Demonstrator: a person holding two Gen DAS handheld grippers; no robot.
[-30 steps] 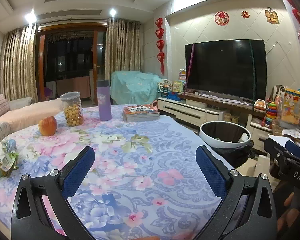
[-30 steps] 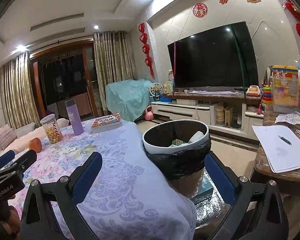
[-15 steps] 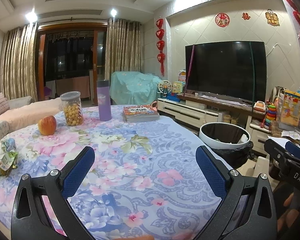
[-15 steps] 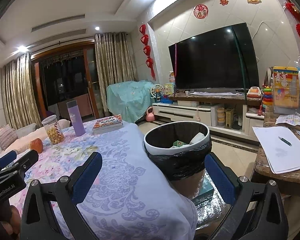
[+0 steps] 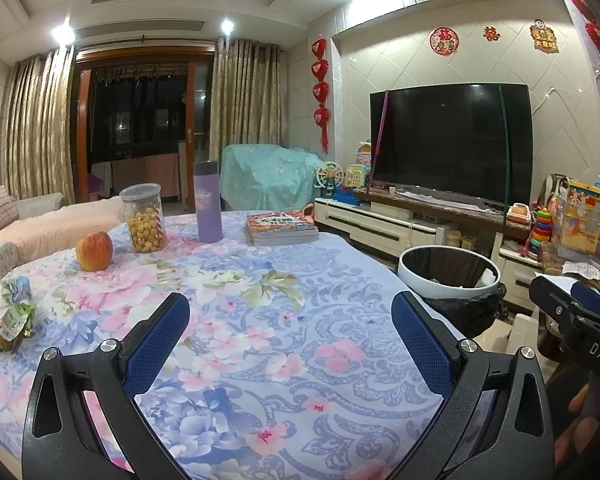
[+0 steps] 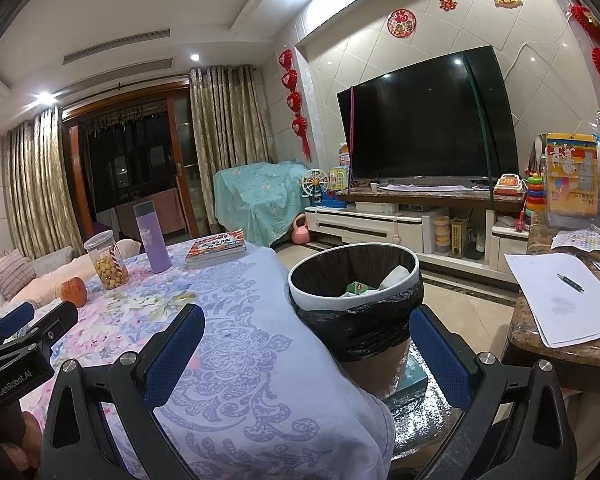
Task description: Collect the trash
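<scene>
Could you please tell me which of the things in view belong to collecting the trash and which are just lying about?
For the job:
- crumpled wrappers at the table's left edge
- trash bin, bag-lined, some rubbish already inside
- left claw and right claw, both open

Just lying about:
- apple
- snack jar
- purple bottle
- books
- paper and pen

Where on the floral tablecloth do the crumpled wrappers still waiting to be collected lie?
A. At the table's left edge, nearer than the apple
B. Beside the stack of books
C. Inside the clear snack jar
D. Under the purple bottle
A: the crumpled green and blue wrappers lie at the left edge of the floral-clothed table, nearer the camera than the red-orange apple, and apart from the open left hand-held gripper.
</scene>
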